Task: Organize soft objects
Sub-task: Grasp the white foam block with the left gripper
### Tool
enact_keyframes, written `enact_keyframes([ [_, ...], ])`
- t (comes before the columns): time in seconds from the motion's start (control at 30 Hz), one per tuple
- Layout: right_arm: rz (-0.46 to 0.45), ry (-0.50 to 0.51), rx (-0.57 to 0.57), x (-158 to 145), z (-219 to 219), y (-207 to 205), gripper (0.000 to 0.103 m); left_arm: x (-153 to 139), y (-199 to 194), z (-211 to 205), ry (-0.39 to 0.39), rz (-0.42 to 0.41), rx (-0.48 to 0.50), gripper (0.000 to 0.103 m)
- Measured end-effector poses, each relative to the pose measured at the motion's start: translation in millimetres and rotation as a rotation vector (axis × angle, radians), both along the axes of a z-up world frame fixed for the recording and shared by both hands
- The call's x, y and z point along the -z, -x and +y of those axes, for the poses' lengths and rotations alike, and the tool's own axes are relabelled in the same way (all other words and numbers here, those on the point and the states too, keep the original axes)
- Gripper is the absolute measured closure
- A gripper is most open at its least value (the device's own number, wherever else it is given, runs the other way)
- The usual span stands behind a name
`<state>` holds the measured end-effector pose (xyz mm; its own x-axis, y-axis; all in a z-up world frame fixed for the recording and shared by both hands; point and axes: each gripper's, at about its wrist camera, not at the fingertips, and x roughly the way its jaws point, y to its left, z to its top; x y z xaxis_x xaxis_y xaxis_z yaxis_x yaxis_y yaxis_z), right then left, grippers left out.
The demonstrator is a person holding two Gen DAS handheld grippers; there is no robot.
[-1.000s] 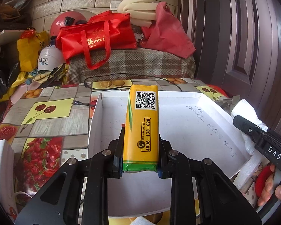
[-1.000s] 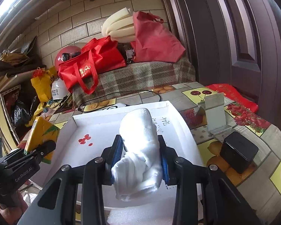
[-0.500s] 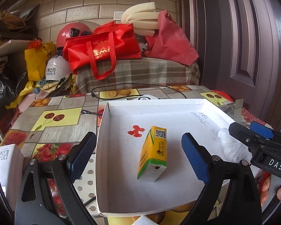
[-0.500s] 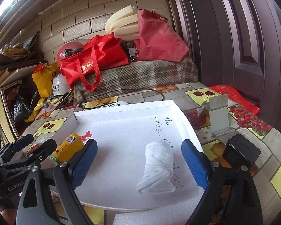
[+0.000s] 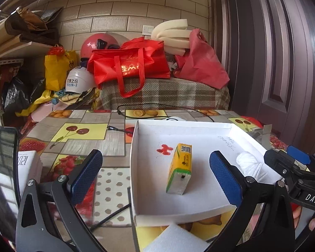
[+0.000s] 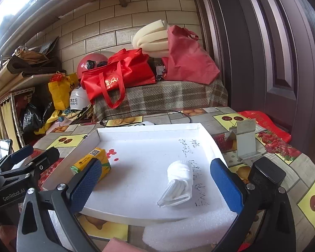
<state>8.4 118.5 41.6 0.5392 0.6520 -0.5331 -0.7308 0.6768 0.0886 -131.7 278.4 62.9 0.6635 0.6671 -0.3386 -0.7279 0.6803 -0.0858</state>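
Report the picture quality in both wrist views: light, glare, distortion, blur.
Left wrist view: even daylight, strong fisheye bending of the brick wall, dark vignetted corners, the yellow pack sharp. Right wrist view: blown-out glare at upper left, the same barrel distortion, the white rolled cloth sharp with a soft shadow.

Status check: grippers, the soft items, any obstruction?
Left gripper and right gripper opening, empty. Yellow pack and white cloth roll lie in white tray. Nothing obstructing.

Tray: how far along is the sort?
Done: yellow pack and rolled white cloth both lie in the white tray. In hand: nothing; left gripper and right gripper are opening, nothing between them. Left: no other loose soft item clearly visible.
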Motion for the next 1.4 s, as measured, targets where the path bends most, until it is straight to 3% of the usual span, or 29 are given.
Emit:
enact_keyframes([
  [0.17, 0.01, 0.003, -0.01, -5, -19, 11, 0.0, 12, 20, -13, 0.107, 0.109, -0.04, 0.0],
  [0.27, 0.01, 0.002, -0.009, -8, -33, 16, 0.0, 21, 27, -27, 0.159, 0.178, -0.116, 0.0],
  [0.5, 0.072, 0.018, 0.057, -10, -66, 11, 0.0, 42, 4, -31, 0.284, 0.291, -0.207, 0.0],
  [0.6, 0.075, 0.02, 0.097, -11, -82, 8, 0.0, 42, -9, -37, 0.284, 0.298, -0.182, 0.0],
  [0.7, 0.066, 0.035, 0.136, -14, -95, 8, 0.0, 42, -24, -45, 0.248, 0.357, -0.136, 0.0],
  [0.8, 0.076, 0.061, 0.173, -16, -112, 6, 0.0, 52, -32, -39, 0.291, 0.431, -0.072, 0.001],
  [1.0, 0.098, 0.102, 0.239, -21, -166, -7, 0.0, 54, -8, -37, 0.306, 0.434, 0.059, 0.01],
  [1.2, 0.197, 0.11, 0.184, -23, -208, -22, 0.0, 53, 4, -37, 0.316, 0.419, 0.114, 0.017],
  [1.4, 0.225, 0.177, 0.039, -18, -194, -9, 0.0, 54, 4, -38, 0.32, 0.414, 0.141, 0.019],
])
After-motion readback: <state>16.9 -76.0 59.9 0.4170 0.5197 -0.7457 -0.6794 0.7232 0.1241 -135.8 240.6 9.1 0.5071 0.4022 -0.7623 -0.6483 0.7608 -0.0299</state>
